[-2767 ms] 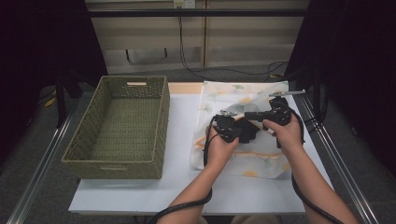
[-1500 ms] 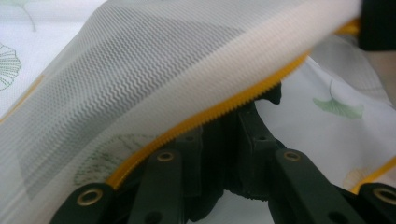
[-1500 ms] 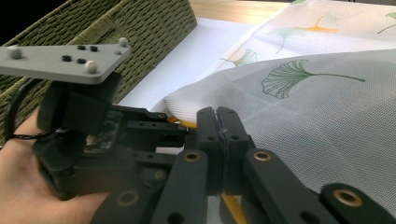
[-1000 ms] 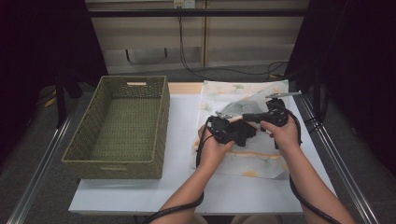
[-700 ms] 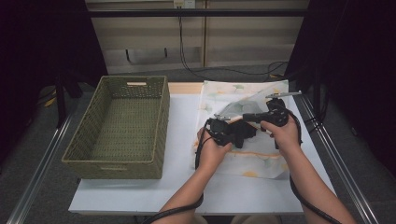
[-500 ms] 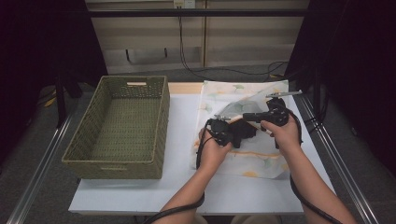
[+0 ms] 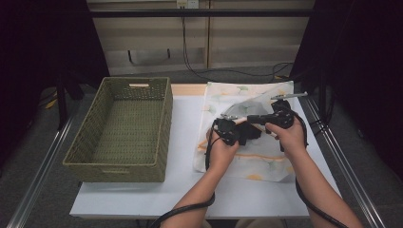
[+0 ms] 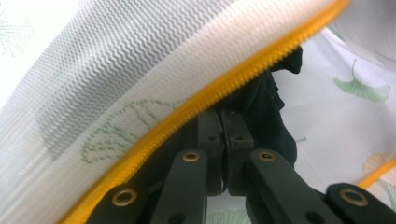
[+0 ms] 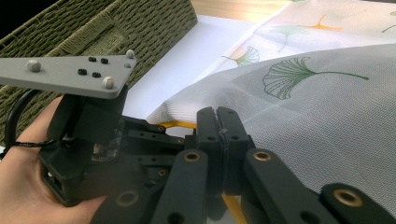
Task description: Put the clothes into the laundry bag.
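In the left gripper view, the tips of the left gripper (image 8: 223,122) disappear under the yellow zipper edge (image 8: 196,109) of the white mesh laundry bag with green leaf print (image 7: 247,97); its jaws have just been closing and now meet on a black garment (image 8: 271,112) inside the bag. The right gripper (image 9: 218,122) pinches the bag's mesh edge. The woven green basket (image 7: 164,118) stands beside the bag on the white table (image 7: 185,142).
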{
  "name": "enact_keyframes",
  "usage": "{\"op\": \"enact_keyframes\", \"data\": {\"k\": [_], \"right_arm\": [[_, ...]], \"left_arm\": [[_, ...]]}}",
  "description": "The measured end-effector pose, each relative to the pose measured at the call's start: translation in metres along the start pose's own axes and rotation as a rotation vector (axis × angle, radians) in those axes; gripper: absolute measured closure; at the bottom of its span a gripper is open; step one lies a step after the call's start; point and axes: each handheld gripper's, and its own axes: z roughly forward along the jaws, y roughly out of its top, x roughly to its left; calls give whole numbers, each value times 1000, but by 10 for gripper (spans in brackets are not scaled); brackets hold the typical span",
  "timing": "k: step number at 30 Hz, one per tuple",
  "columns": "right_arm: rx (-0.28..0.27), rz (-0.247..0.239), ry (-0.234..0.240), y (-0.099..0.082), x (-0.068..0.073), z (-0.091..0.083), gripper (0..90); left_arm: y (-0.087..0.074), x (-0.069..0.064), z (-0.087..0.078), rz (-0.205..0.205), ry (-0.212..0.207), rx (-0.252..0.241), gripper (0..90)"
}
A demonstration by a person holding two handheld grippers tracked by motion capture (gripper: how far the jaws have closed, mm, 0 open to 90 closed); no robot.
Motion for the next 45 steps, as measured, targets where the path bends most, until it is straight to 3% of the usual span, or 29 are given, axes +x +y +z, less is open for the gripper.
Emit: {"op": "enact_keyframes", "data": {"k": [10, 15, 25, 26, 31, 37, 42, 45], "right_arm": [[1, 1, 6, 0, 2, 1, 896], [3, -1, 10, 0, 2, 1, 896], [3, 0, 3, -1, 1, 0, 896], [6, -1, 3, -1, 2, 0, 896], [11, -4, 4, -3, 1, 1, 896], [17, -1, 3, -6, 1, 1, 896], [20, 1, 3, -9, 0, 0, 896], [23, -1, 5, -12, -1, -1, 896]], "left_arm": [[6, 3, 4, -9, -8, -34, 882], [8, 5, 4, -21, 13, -93, 883], [3, 7, 6, -7, -20, -87, 866], [3, 6, 6, -19, -24, -92, 853], [1, 6, 0, 21, -35, -68, 745], [-2, 5, -9, 30, -38, -69, 593], [-2, 6, -17, 62, -36, -39, 487], [-3, 5, -22, 60, -53, -32, 426]]}}
